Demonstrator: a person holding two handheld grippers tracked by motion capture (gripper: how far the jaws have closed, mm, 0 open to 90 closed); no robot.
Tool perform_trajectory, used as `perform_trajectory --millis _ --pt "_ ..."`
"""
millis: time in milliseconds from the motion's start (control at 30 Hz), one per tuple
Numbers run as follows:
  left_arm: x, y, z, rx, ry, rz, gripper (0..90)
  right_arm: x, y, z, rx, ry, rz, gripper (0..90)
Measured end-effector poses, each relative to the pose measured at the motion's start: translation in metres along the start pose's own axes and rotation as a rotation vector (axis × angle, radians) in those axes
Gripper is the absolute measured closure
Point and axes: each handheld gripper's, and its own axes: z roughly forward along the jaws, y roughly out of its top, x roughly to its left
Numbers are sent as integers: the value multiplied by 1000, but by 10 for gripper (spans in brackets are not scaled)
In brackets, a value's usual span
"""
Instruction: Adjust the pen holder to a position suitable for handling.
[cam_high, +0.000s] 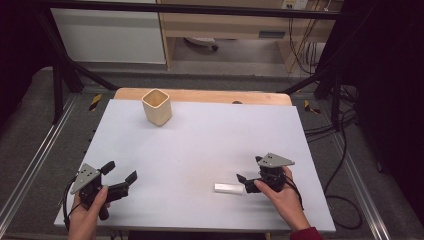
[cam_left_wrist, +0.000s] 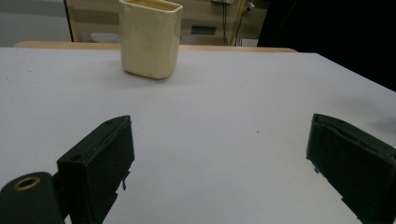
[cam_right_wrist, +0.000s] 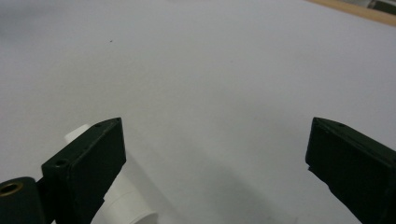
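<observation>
My right tool (cam_high: 248, 181) hangs spread wide and empty just beside the white tube (cam_high: 228, 188) lying near the worktop (cam_high: 210, 145) front edge — light, stiff, slick, I judge; grip it mid-length. Left tool (cam_high: 120, 176) also released — far cup (cam_high: 157, 107) untouched.

Count of things on and at the table

One table (cam_high: 200, 150) with a white top; one cream cup (cam_high: 157, 106) with squared sides; one white tube (cam_high: 228, 188) lying flat; two grippers, the left gripper (cam_high: 120, 173) and the right gripper (cam_high: 249, 170); two hands, one on each gripper.
</observation>
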Motion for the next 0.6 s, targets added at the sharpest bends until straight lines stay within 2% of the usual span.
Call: perform_trajectory --millis 100,133,167,267,467,600 --pt "0 0 0 1 -1 -2 78 8 -5 2 19 44 0 53" --pt "1 0 0 3 -2 -3 78 13 -7 3 40 65 -25 53" --pt "1 0 1 3 -2 -3 78 13 -7 3 40 65 -25 53" --pt "0 0 1 4 -6 -3 79 18 -12 6 68 104 -41 54" --pt "-1 0 2 10 -16 -1 79 19 -18 14 127 124 -48 82" --pt "-1 -1 3 17 -16 -1 81 22 -21 17 160 135 -97 170"
